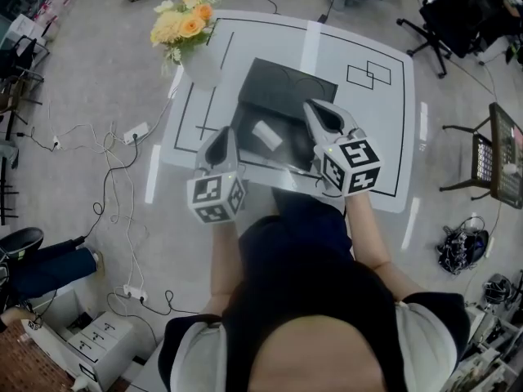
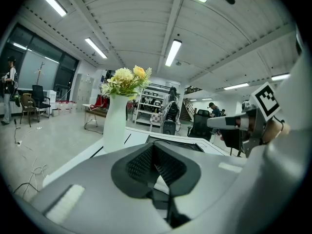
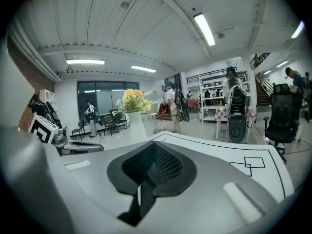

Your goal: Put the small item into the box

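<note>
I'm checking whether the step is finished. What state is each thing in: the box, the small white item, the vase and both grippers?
Box: open, lid tipped back.
Small white item: lying inside the box, not held.
Vase: upright, holding flowers.
Left gripper: shut, nothing between its jaws.
Right gripper: shut, nothing between its jaws.

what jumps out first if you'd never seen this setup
The white vase of yellow and orange flowers stands out at the white table's far left corner. Then the open black box mid-table with a small white item inside, and the left gripper and right gripper, both shut and empty, flanking its near side.
</note>
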Motion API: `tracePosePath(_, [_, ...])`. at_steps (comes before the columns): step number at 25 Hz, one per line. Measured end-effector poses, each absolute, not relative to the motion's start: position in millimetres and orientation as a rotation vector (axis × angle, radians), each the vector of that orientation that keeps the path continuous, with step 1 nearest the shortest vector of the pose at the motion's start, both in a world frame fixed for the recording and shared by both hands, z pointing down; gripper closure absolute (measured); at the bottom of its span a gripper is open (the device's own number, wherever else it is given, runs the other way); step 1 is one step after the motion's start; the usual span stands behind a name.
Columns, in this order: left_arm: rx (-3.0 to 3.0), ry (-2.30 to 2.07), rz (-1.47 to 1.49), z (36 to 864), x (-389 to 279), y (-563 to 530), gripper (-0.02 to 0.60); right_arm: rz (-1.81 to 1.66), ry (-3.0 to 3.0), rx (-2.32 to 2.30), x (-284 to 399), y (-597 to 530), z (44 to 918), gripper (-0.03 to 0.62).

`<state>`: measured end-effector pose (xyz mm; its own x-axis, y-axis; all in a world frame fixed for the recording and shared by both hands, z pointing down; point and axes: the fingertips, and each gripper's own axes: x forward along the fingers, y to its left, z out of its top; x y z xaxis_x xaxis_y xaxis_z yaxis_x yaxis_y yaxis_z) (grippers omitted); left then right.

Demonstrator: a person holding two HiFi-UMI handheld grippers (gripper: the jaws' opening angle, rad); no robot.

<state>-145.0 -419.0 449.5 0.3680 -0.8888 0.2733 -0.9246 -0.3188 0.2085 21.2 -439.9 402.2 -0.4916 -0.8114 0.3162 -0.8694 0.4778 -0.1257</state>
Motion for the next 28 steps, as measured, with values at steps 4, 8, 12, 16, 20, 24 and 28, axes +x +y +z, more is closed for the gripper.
tracePosePath(4, [2.318,-1.582,0.154,448.1,-143.6,-418.6,0.571,0.416,-2.544,1.496,31.1,-440.0,408.1,0.592])
tracePosePath(8, [2.336,-1.57,0.146,446.7,-142.3,-415.4,0.571,0.386,-2.553,1.489,35.6,-437.7,420.5,0.594])
tracePosePath(12, [2.35,-1.558,0.14,444.7,-141.2,-413.8,0.571,0.365,-2.555,1.464,33.2,-436.9,427.2,0.594])
tracePosePath(16, [2.351,-1.557,0.141,445.8,-141.2,-412.3,0.571,0.372,-2.566,1.438,29.1,-435.6,429.7,0.594])
tracePosePath(20, [2.353,-1.56,0.149,446.2,-140.7,-412.7,0.571,0.39,-2.579,1.433,28.7,-435.2,429.0,0.594])
tracePosePath(24, [2.352,-1.56,0.156,447.1,-138.2,-412.0,0.571,0.382,-2.586,1.417,26.5,-434.1,428.4,0.594])
tracePosePath(28, [2.357,-1.55,0.156,446.7,-133.0,-411.2,0.571,0.375,-2.579,1.403,26.2,-432.8,431.5,0.594])
